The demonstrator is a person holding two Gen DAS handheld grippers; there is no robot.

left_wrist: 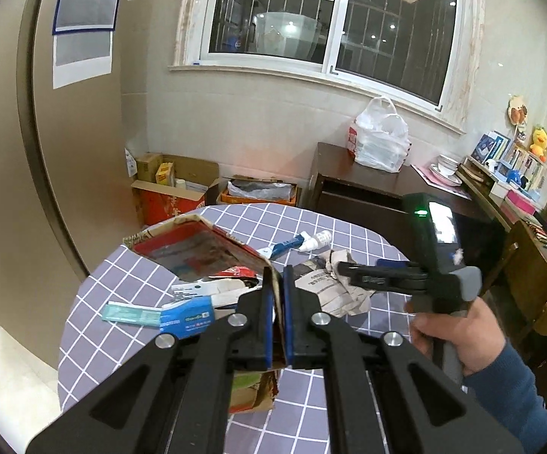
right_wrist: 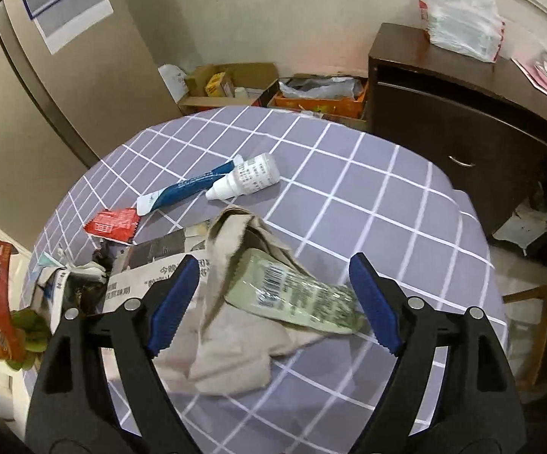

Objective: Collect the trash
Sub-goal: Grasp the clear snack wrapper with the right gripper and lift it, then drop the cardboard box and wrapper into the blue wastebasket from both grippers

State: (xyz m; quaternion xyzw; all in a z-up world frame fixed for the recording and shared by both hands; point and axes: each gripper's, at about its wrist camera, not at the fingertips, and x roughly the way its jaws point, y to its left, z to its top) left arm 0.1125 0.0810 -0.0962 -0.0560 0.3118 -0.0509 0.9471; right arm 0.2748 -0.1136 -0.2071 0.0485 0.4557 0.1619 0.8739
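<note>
Torn red carton (left_wrist: 197, 249) raised, crumpled paper (right_wrist: 231, 321), green packet (right_wrist: 296, 295) on tablecloth

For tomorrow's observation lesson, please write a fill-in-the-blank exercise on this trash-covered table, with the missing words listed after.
1. The left tongs are shut on the wall of a ____ box.
2. The right tongs are ____, above a green packet.
3. The white dropper bottle lies beside a ____ tube.
4. The tablecloth has a ____ pattern.

Missing words: cardboard; open; blue; grid

A dark wooden cabinet (right_wrist: 462, 113) stands behind the round checked table (right_wrist: 368, 196). A white plastic bag (right_wrist: 458, 11) sits on the cabinet; open cardboard boxes (right_wrist: 231, 83) lie left of it.
</note>
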